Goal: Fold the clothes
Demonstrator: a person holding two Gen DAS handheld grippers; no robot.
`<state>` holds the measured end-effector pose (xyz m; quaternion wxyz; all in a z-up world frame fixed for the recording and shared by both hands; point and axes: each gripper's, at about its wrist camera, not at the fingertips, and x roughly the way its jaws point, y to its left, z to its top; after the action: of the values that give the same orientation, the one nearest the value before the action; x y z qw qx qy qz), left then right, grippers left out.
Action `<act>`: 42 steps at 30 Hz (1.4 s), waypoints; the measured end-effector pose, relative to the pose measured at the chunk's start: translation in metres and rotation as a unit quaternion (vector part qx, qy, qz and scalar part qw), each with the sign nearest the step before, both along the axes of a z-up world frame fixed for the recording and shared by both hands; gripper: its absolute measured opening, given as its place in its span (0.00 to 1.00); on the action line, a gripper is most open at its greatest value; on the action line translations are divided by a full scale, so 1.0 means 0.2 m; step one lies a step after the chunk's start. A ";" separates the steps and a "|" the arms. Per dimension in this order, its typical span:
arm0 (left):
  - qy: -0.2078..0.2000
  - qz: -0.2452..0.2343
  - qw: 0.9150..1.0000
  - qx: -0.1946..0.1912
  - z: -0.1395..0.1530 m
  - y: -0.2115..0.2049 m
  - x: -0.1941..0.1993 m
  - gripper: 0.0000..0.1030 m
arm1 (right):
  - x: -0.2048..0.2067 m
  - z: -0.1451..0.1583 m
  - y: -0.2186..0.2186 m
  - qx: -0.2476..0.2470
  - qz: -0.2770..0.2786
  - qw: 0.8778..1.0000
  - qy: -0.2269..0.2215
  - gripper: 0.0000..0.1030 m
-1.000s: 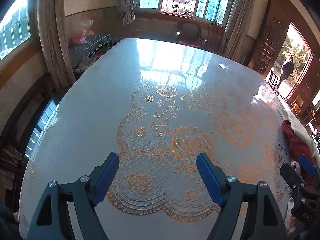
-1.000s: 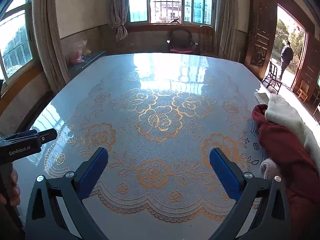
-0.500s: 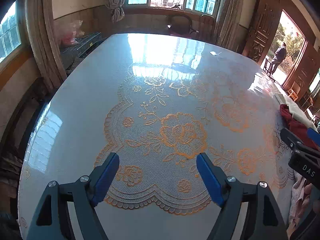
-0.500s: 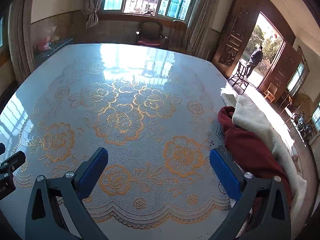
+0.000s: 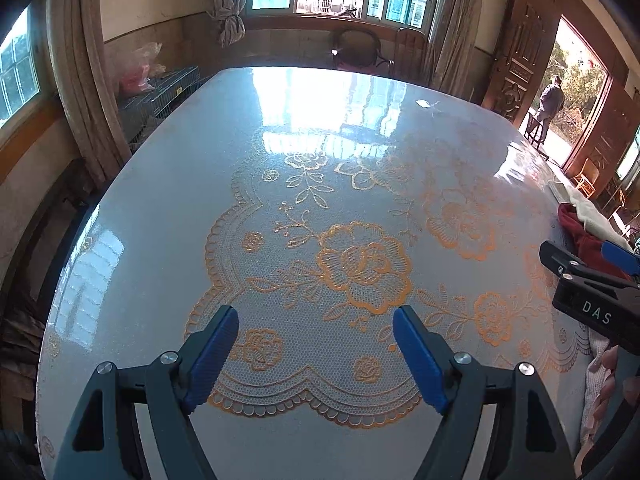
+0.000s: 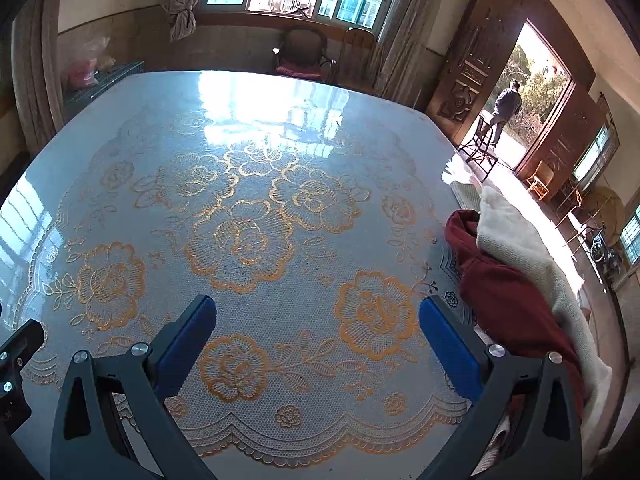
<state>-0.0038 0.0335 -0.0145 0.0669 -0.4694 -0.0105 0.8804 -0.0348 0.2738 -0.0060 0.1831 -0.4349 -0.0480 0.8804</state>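
— What did we see from the left claw [image 5: 316, 332]?

— We saw its blue pads spread wide with nothing between them, only the glossy tabletop [image 5: 168, 200] and its orange lace rose pattern beneath. At the right edge of that view we caught the right claw's dark body and one blue pad, with fingertips of the hand [image 5: 612, 372] that held it.

— And the right claw [image 6: 318, 332]?

— We found it wide open too, empty, hanging over the roses of the tabletop [image 6: 120, 128]. Its right finger sat just beside the pile of clothes.

— Where were the clothes, exactly?

— We saw them heaped along the right edge of the tabletop: a dark red garment [image 6: 508, 300] crumpled on the inner side, and a cream fleecy garment [image 6: 516, 236] lying against it on the outer side, running toward the near corner. Neither claw touched them. From the left wrist view we saw only a bit of the red garment [image 5: 584, 236] and cream cloth [image 5: 592, 220] beyond the right claw.

— Anything else?

— We noticed a person [image 6: 506, 108] standing in the open doorway.
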 end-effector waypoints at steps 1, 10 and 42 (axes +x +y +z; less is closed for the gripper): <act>-0.001 0.000 1.000 0.000 0.00 0.00 0.00 0.80 | 0.00 0.00 -0.01 -0.002 0.001 1.000 -0.002 1.00; -0.003 -0.006 1.000 -0.001 -0.02 0.02 0.02 0.80 | -0.02 0.03 -0.05 -0.008 -0.003 1.000 -0.011 1.00; -0.022 -0.006 1.000 -0.011 -0.08 0.05 -0.02 0.80 | -0.09 0.05 -0.07 -0.021 -0.010 1.000 -0.020 1.00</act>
<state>-0.0078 0.0433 -0.0313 0.0670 -0.4893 0.0004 0.8696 -0.0533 0.2600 0.0049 0.1821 -0.4564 -0.0287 0.8705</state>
